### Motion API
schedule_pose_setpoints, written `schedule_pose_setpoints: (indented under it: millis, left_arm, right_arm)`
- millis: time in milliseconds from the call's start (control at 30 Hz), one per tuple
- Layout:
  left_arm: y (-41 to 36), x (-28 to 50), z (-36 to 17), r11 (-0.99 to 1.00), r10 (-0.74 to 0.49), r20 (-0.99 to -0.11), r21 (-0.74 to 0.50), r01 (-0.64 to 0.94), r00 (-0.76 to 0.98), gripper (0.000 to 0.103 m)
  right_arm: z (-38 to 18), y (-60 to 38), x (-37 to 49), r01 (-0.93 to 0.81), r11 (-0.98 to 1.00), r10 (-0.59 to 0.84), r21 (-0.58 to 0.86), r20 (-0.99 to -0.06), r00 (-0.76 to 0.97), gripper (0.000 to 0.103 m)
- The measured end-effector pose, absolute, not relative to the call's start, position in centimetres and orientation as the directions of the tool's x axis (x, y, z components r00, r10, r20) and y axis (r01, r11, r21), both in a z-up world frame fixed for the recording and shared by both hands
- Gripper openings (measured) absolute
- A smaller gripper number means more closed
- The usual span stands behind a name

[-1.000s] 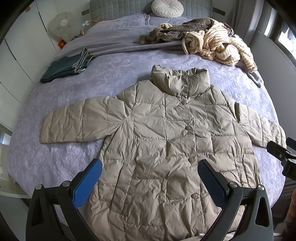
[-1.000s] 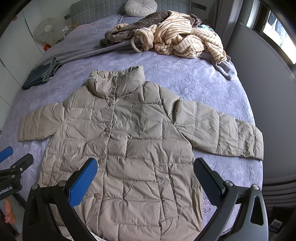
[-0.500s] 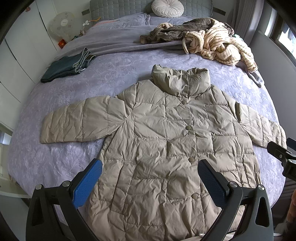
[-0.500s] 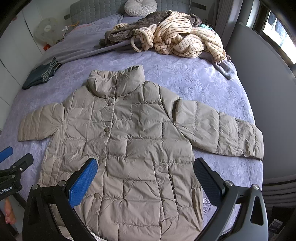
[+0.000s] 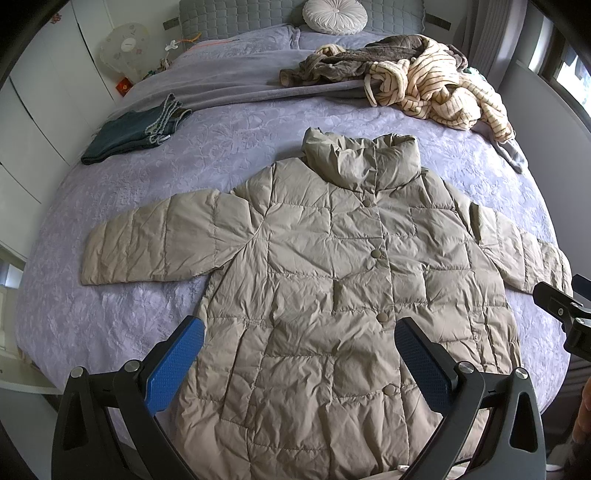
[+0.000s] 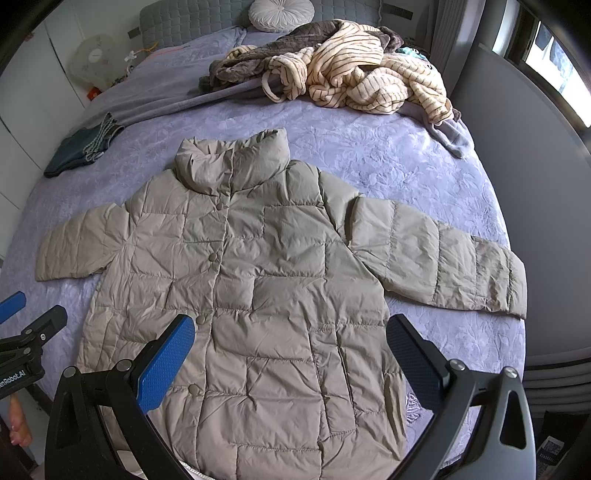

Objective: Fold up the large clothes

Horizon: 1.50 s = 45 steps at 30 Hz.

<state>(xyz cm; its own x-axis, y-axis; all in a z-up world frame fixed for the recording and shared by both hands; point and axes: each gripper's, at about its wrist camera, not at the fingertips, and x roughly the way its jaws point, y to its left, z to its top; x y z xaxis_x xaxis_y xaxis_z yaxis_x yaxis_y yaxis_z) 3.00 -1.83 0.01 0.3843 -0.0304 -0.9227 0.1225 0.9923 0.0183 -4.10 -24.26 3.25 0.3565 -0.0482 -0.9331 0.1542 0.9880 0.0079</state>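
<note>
A beige quilted puffer coat (image 5: 332, 280) (image 6: 258, 280) lies flat and buttoned on the lilac bed, collar toward the headboard, both sleeves spread sideways. My left gripper (image 5: 300, 356) hovers open above the coat's lower hem, nothing between its blue pads (image 5: 173, 363). My right gripper (image 6: 291, 354) is likewise open over the hem, a bit further right. Each gripper shows at the edge of the other's view: the right one (image 5: 561, 314) beyond the right sleeve, the left one (image 6: 26, 332) beside the left hem.
Folded dark jeans (image 5: 136, 133) lie at the bed's left. A heap of striped and brown garments (image 5: 424, 81) (image 6: 351, 77) sits near the round pillow (image 5: 334, 16). A fan (image 5: 125, 46) stands left of the bed; a grey wall (image 6: 535, 221) runs along the right.
</note>
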Motion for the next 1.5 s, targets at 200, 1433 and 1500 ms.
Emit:
schedule_pose_setpoints:
  millis: [200, 1433, 1500]
  left_arm:
    - [-1.86, 2.98, 0.02, 0.992, -0.030, -0.922, 0.019, 0.123, 0.385, 0.103]
    - [-1.56, 2.99, 0.35, 0.993, -0.050, -0.920, -0.003, 0.121, 0.388, 0.103]
    - [-1.38, 2.94, 0.36, 0.993, -0.058, -0.919, -0.013, 0.118, 0.389, 0.103]
  right_arm:
    - [3.21, -24.27, -4.09, 0.155, 0.988, -0.049, 0.007, -0.933, 0.356, 0.103]
    - [3.25, -23.86, -4.48, 0.162, 0.987, -0.051, 0.006, -0.936, 0.348, 0.103]
    - [3.25, -24.04, -4.53, 0.166, 0.986, -0.050, 0.008, -0.937, 0.346, 0.103]
